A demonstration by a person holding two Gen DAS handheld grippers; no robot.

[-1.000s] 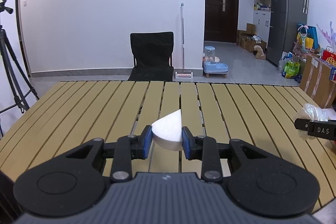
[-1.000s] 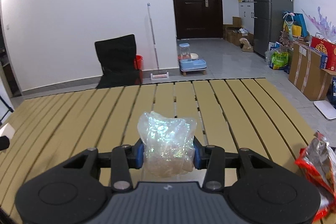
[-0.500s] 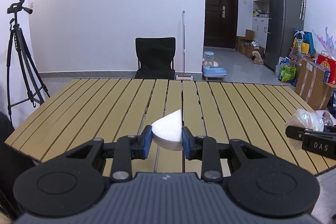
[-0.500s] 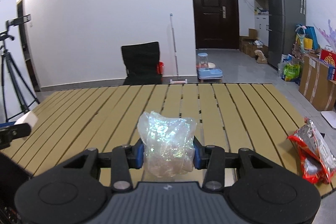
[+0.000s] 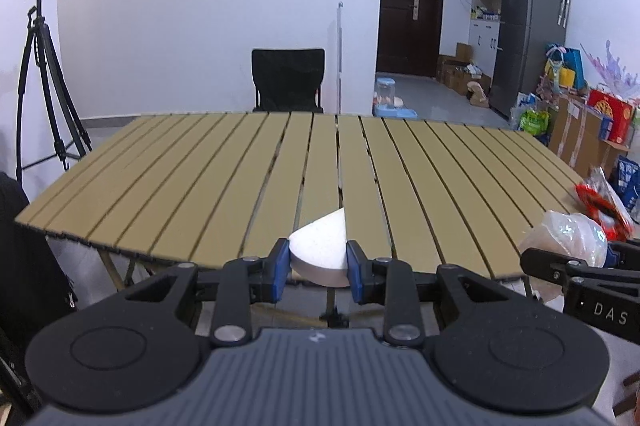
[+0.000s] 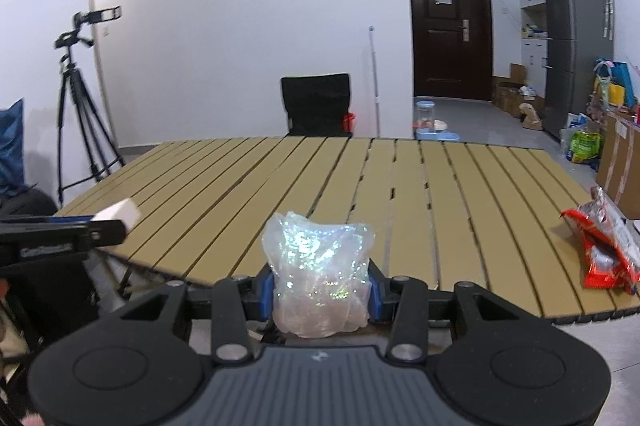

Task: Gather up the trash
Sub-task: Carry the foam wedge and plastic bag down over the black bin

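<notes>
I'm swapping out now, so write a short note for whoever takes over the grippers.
Left gripper: shut on the white foam wedge.
Right gripper: shut on the crumpled clear plastic.
Both are held off the near edge of the table.
Done: two pieces picked up.
Left: drop both in a bin, none in view; then fetch the red wrapper at the table's right edge.

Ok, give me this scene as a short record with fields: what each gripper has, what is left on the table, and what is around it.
left gripper: shut on a white foam wedge
right gripper: shut on a crumpled clear plastic bag
table: tan slats, near edge just ahead of both grippers
trash on table: red snack wrapper near the right edge
behind table: black chair, mop handle against the wall
left of table: tripod with a camera
trash bin: none in view
</notes>
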